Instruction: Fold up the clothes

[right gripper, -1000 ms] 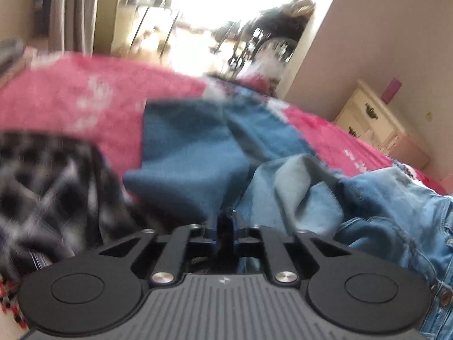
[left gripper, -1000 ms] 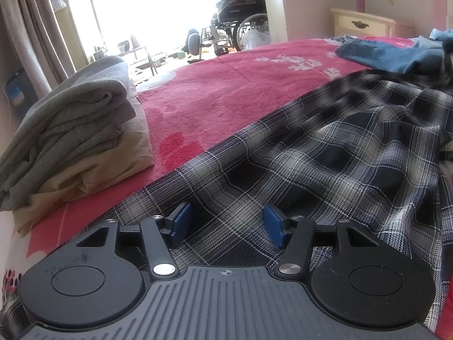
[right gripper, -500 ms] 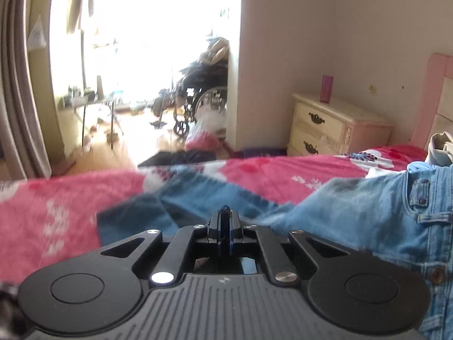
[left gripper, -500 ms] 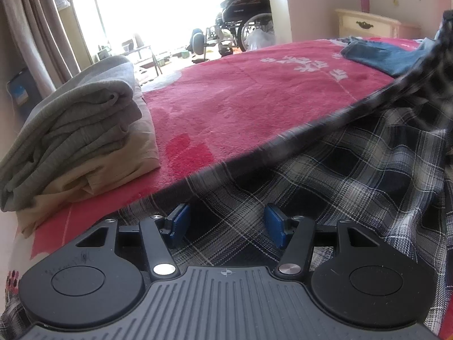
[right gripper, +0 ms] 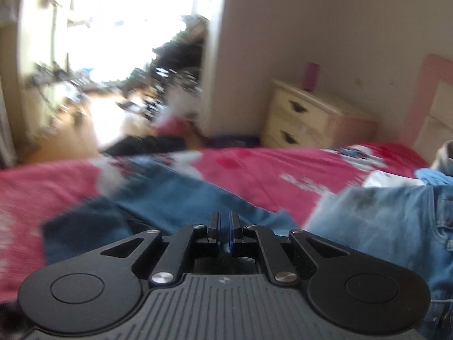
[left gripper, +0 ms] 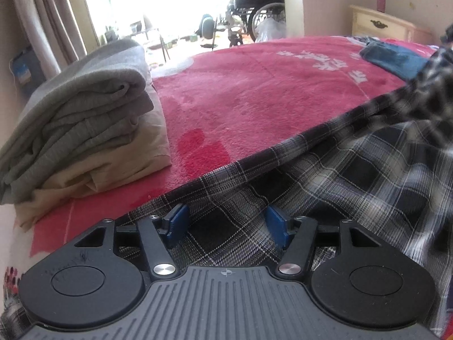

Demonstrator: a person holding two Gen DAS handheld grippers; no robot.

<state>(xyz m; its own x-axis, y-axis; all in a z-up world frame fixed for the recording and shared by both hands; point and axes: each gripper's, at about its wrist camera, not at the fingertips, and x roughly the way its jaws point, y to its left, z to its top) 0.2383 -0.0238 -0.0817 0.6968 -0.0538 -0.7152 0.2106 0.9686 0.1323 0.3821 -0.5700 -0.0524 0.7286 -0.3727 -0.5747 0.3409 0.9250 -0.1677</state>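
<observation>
A black-and-white plaid shirt lies spread on the red bedspread. My left gripper hovers open just over its near part, with nothing between the blue pads. The shirt's far right part is lifted off the bed and stretched up toward the upper right. In the blurred right wrist view my right gripper is shut to a narrow slit, high above the bed; the cloth in its grip is hidden beneath the gripper body.
A stack of folded grey and beige clothes sits on the bed's left side. Dark blue cloth and light blue jeans lie under the right gripper. A cream nightstand stands by the wall, a wheelchair beyond the bed.
The right gripper rose from the blue clothes, pulling the plaid shirt's far edge up off the bed. The left gripper stayed open in place.
</observation>
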